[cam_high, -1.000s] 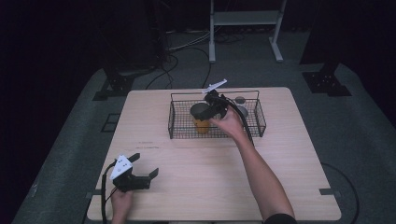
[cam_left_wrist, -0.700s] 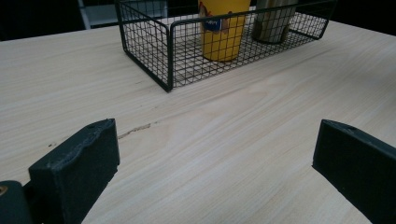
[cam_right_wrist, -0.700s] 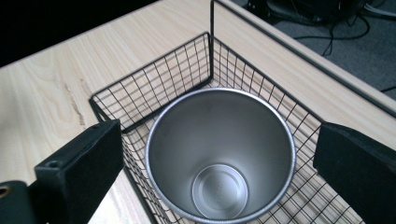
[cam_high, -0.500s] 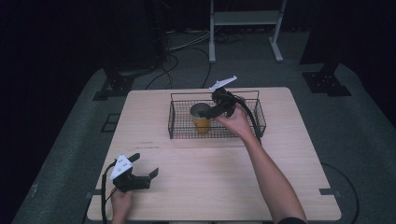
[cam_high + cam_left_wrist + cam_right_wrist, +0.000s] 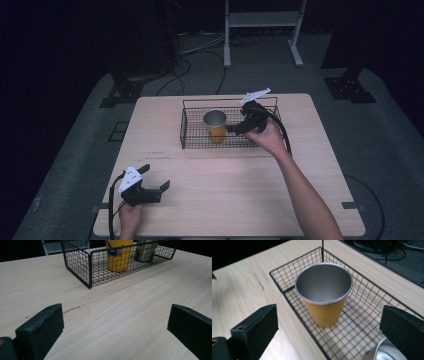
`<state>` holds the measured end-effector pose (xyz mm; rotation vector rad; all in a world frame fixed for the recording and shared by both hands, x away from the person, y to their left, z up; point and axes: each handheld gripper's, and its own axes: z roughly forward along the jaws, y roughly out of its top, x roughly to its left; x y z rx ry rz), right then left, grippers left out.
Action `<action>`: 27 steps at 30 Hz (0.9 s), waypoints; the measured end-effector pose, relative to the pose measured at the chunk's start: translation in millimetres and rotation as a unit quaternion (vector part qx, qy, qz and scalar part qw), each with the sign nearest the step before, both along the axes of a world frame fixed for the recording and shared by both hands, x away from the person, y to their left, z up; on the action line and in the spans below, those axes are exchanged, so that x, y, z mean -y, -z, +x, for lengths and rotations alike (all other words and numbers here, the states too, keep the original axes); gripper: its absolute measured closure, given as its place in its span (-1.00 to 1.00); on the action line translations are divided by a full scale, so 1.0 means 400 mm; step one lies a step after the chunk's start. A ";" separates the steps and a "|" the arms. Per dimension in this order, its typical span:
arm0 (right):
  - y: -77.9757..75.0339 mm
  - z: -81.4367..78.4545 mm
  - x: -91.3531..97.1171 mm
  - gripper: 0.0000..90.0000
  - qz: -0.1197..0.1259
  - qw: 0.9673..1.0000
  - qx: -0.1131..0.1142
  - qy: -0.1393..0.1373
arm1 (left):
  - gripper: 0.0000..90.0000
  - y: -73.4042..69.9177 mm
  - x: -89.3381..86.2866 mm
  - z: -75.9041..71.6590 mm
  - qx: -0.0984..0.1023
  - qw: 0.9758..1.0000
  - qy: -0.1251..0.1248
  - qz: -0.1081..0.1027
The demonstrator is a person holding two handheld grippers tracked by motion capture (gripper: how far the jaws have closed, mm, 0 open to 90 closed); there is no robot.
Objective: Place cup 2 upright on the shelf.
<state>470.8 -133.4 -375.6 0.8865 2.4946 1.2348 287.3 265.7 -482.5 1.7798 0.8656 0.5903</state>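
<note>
A yellow cup [image 5: 215, 126] with a steel inside stands upright in the left half of a black wire basket [image 5: 192, 131] at the far middle of the table. My right gripper [image 5: 234, 128] hovers over the basket just right of the cup, open. In the right gripper view the yellow cup [image 5: 325, 297] stands ahead between the wide-apart jaws, apart from both. My left gripper [image 5: 156, 176] rests open near the table's front left corner. In the left gripper view, bare wood lies between its jaws.
A second steel cup [image 5: 387, 353] stands in the basket's right part, also seen as a steel cup [image 5: 147, 250] beside the yellow cup [image 5: 119, 255]. The wooden table [image 5: 240, 190] has wide free room in front of the basket. Cables and stands lie on the floor beyond.
My right gripper has drawn back to the right, away from the yellow cup, which stays standing in the basket. The left gripper has not moved.
</note>
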 end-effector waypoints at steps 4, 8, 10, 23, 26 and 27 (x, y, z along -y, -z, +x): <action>0.006 -0.023 0.017 -0.98 -0.003 1.000 -0.002 0.000 | -1.00 0.000 0.000 -0.001 0.002 1.000 0.000 0.000; 0.010 -0.047 0.033 -0.98 -0.004 1.000 -0.003 -0.001 | -1.00 0.000 0.000 -0.001 0.002 1.000 0.002 0.001; 0.010 -0.053 0.042 -0.98 -0.008 1.000 -0.001 -0.002 | -1.00 0.000 0.000 -0.001 0.002 1.000 0.002 0.001; 0.005 -0.098 0.080 -0.98 -0.008 1.000 0.003 -0.006 | -1.00 0.000 0.001 0.000 0.001 1.000 0.002 0.002; 0.005 -0.111 0.087 -0.97 -0.006 1.000 0.000 -0.004 | -1.00 0.000 0.001 -0.001 0.001 1.000 0.001 0.002; 0.008 -0.113 0.091 -0.98 -0.006 1.000 0.003 -0.007 | -1.00 0.000 0.001 -0.001 0.001 1.000 0.001 0.002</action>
